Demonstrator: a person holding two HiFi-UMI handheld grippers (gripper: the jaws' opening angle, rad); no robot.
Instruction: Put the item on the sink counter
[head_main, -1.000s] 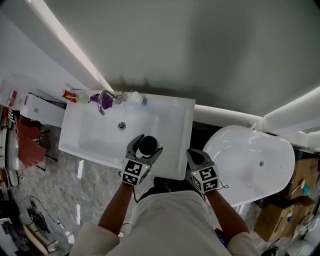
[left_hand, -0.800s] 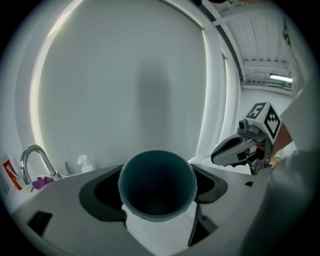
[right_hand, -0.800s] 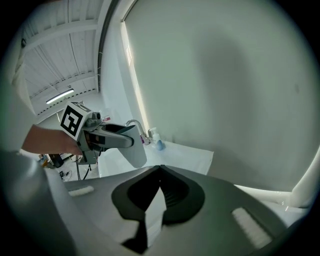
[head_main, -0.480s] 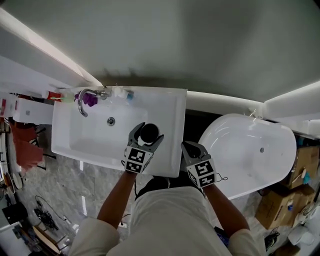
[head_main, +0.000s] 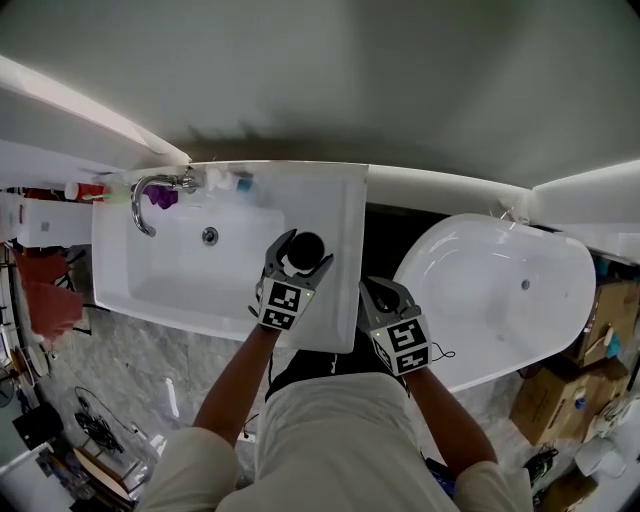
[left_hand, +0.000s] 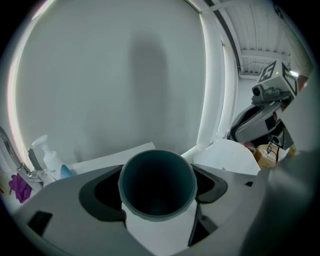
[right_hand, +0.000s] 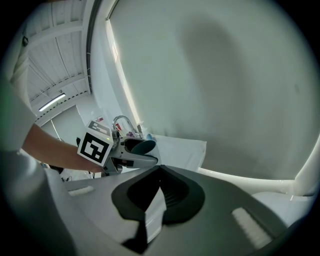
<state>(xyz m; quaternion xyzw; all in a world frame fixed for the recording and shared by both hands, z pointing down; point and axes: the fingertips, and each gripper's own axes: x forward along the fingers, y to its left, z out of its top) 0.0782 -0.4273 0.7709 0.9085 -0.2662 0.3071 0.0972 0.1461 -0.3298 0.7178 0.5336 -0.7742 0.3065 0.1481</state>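
A dark teal cup sits upright between the jaws of my left gripper, which is shut on it. In the left gripper view the cup's round open mouth fills the gap between the jaws. The cup hangs over the right part of the white sink, near where the basin meets the flat counter strip. My right gripper is lower right of it, off the sink's front right corner. Its jaws are together with nothing between them. The right gripper view shows the left gripper and cup ahead to the left.
A chrome faucet curves over the basin at the back left, with a purple item and small bottles beside it. A white bathtub lies to the right past a dark gap. Cardboard boxes stand at far right.
The left gripper has carried the cup up and to the right across the sink, toward the counter strip. The right gripper has kept its place beside the person's body.
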